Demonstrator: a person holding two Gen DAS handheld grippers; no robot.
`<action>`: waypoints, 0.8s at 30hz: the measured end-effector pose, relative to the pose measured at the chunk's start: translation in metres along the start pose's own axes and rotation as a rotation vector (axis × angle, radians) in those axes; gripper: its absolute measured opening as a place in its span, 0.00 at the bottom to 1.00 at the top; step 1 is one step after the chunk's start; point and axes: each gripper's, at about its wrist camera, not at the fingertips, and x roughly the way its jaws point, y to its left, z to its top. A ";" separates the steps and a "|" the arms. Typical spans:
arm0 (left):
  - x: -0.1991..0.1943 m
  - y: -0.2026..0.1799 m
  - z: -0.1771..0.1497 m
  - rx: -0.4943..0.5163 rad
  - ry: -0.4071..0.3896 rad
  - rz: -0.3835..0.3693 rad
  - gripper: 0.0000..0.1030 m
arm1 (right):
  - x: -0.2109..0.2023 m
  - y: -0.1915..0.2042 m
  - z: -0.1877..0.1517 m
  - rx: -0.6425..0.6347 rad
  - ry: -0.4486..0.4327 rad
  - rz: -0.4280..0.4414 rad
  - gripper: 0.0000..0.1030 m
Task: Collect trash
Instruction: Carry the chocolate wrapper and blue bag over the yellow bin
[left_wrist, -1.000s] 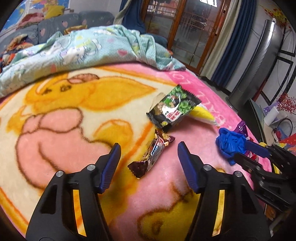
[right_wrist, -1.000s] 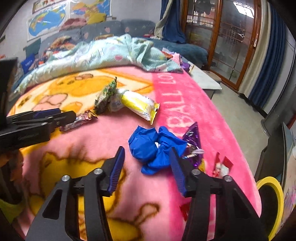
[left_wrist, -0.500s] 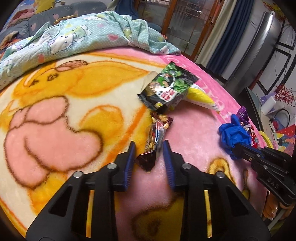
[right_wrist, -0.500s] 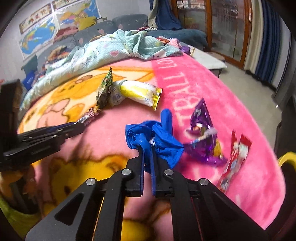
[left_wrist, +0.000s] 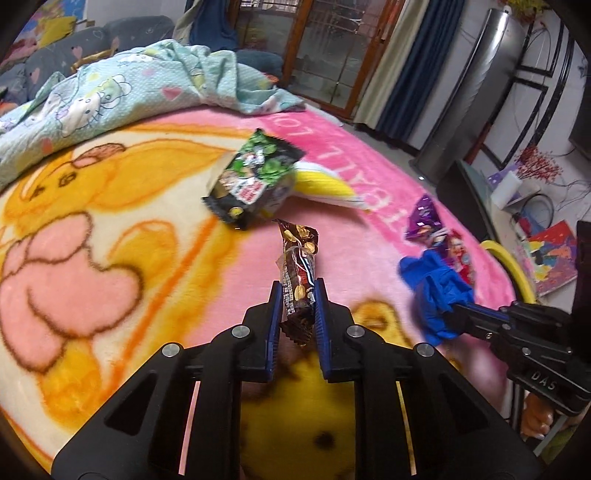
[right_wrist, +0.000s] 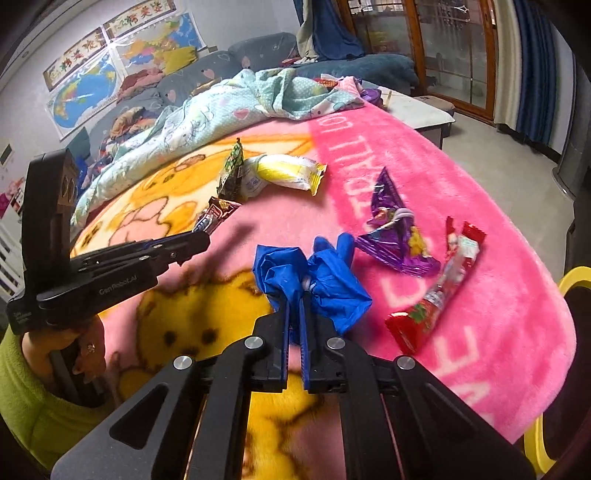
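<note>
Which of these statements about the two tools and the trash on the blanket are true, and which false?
1. The left tool is shut on the brown candy wrapper. True.
2. The right tool is open and holds nothing. False: it is shut on the blue glove.
3. The purple wrapper lies on the pink blanket. True.
4. The red wrapper is held by a tool. False: it lies loose on the blanket.

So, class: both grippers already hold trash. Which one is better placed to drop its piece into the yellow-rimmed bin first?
Right, probably. The right gripper, shut on the blue glove, sits nearer the yellow bin rim; the left gripper holds the brown wrapper farther away.
</note>
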 end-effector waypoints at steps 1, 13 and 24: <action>-0.001 -0.003 0.001 0.000 -0.003 -0.008 0.11 | -0.003 -0.001 0.000 0.003 -0.006 -0.001 0.05; -0.022 -0.052 0.010 0.061 -0.050 -0.102 0.11 | -0.056 -0.027 0.010 0.067 -0.123 -0.015 0.05; -0.034 -0.095 0.012 0.134 -0.075 -0.156 0.11 | -0.092 -0.061 0.010 0.141 -0.200 -0.063 0.05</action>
